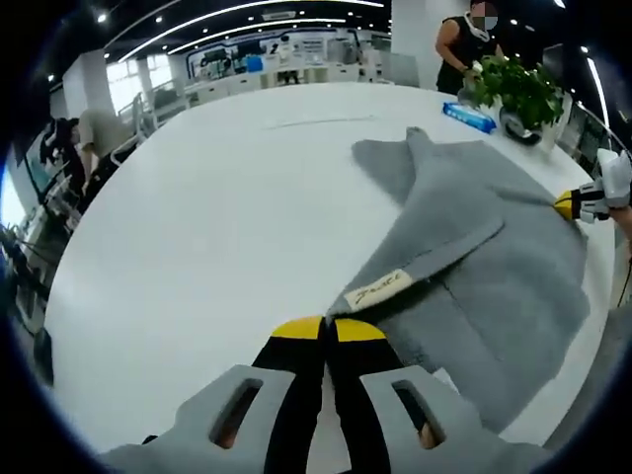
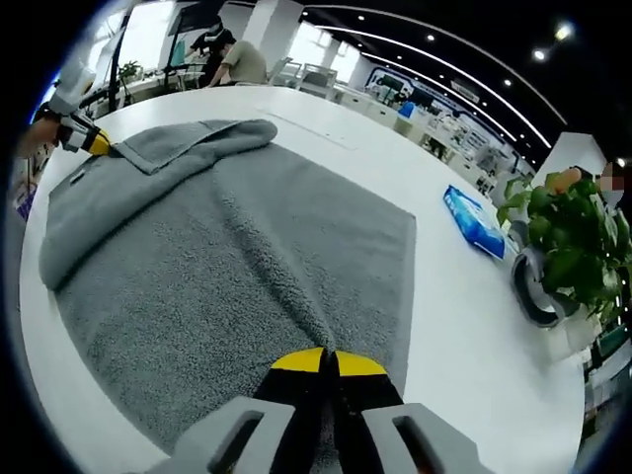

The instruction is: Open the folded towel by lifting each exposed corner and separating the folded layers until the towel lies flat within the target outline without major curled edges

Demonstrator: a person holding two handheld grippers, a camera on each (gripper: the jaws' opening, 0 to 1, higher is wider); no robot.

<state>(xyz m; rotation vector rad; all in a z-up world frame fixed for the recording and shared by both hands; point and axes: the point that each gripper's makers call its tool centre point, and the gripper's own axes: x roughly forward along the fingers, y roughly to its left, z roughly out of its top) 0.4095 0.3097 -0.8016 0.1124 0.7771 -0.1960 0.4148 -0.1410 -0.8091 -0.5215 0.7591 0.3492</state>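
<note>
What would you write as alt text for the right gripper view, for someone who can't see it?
A yellow-tipped claw, closed, pinches the near edge of a grey towel spread over a white table, while a second claw grips the towel's far corner, where a layer is folded over. A blue packet and a potted plant sit to the right.

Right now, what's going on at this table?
A person is unfolding a grey towel on a white table with two handheld grippers. The left gripper is shut on the corner with the label, and the right gripper is shut on another edge. One flap is folded over, so the towel isn't flat yet. A potted plant and a blue packet sit nearby.
</note>
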